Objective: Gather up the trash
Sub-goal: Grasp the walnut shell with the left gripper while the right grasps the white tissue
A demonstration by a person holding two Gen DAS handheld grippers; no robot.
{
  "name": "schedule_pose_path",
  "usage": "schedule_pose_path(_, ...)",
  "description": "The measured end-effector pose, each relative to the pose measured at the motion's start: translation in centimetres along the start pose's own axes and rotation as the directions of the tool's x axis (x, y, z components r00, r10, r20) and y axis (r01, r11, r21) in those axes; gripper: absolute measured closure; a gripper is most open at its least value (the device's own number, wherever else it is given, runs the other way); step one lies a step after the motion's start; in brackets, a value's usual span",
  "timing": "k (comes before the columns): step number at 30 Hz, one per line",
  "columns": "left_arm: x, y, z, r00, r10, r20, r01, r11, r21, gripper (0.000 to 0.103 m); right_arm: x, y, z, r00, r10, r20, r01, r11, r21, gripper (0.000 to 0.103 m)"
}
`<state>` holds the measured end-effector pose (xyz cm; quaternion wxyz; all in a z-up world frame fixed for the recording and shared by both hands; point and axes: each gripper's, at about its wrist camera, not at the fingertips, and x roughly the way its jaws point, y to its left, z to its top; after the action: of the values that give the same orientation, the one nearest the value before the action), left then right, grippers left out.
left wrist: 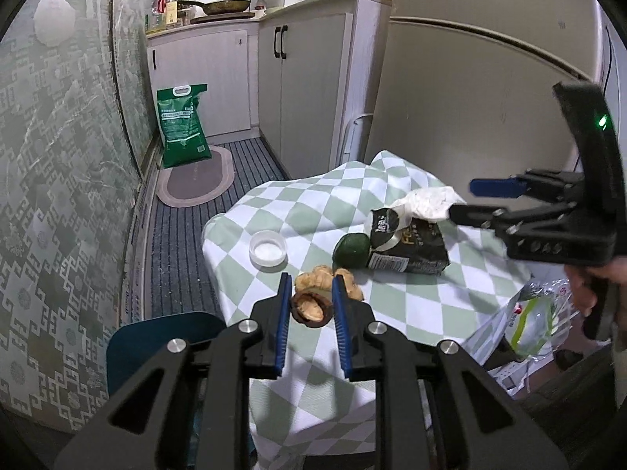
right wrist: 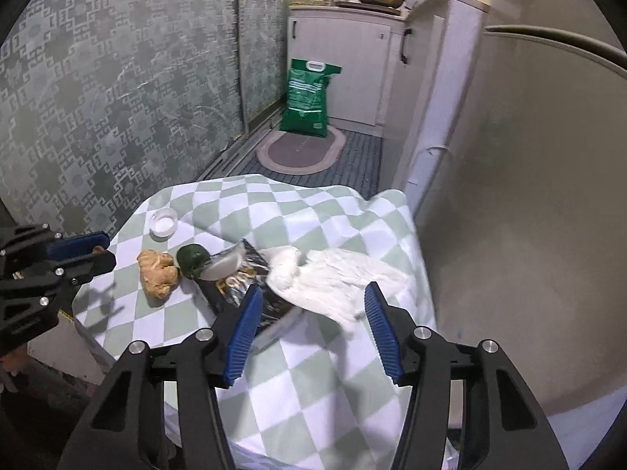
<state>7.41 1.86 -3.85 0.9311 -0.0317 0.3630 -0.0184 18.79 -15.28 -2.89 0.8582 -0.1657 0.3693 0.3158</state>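
Note:
On the green-and-white checked tablecloth [left wrist: 411,297] lie a walnut shell half [left wrist: 311,308], a ginger root [left wrist: 325,280], a dark green avocado [left wrist: 351,250], a black snack packet [left wrist: 409,244], a crumpled white tissue [left wrist: 427,203] and a white lid [left wrist: 268,251]. My left gripper [left wrist: 311,288] is shut on the walnut shell, held between its blue pads. My right gripper [right wrist: 313,293] is open, its pads either side of the tissue [right wrist: 333,278] and over the packet [right wrist: 250,286]. The ginger [right wrist: 158,270], the avocado [right wrist: 192,258] and the lid [right wrist: 163,222] also show there.
A clear plastic bag [left wrist: 533,321] hangs at the table's right edge. A blue chair [left wrist: 156,344] stands at the left of the table. A green rice sack [left wrist: 182,125] and oval mat [left wrist: 196,180] lie on the floor ahead. A curved beige panel [left wrist: 470,98] stands behind the table.

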Motion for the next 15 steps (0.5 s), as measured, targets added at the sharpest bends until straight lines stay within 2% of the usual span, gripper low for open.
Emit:
schedule_pose_path(1, -0.1, 0.1, 0.0, 1.0, -0.004, 0.002, 0.004, 1.0, -0.004, 0.081, 0.3, 0.4, 0.1, 1.0, 0.002, 0.0, -0.002, 1.0, -0.018, 0.049)
schedule_pose_path(4, -0.3, 0.3, 0.1, 1.0, -0.005, 0.006, 0.005, 1.0, -0.011, 0.081, 1.1, 1.6, 0.2, 1.0, -0.022, -0.008, 0.021, 0.996, -0.082, 0.059)
schedule_pose_path(6, -0.4, 0.5, 0.0, 1.0, -0.004, 0.006, 0.004, 1.0, -0.017, 0.081, 1.9, 2.2, 0.2, 0.997, -0.071, -0.026, 0.067, 0.989, -0.13, 0.067)
schedule_pose_path(12, -0.6, 1.0, -0.1, 1.0, -0.004, 0.007, 0.004, 1.0, -0.027, 0.081, 2.9, 3.3, 0.2, 0.995, -0.097, -0.033, 0.089, 0.977, -0.194, 0.067)
schedule_pose_path(15, -0.7, 1.1, -0.1, 1.0, -0.007, 0.01, 0.007, 0.999, -0.031, 0.081, 3.6, 3.3, 0.4, 0.99, -0.135, -0.05, 0.123, 0.972, -0.199, 0.076)
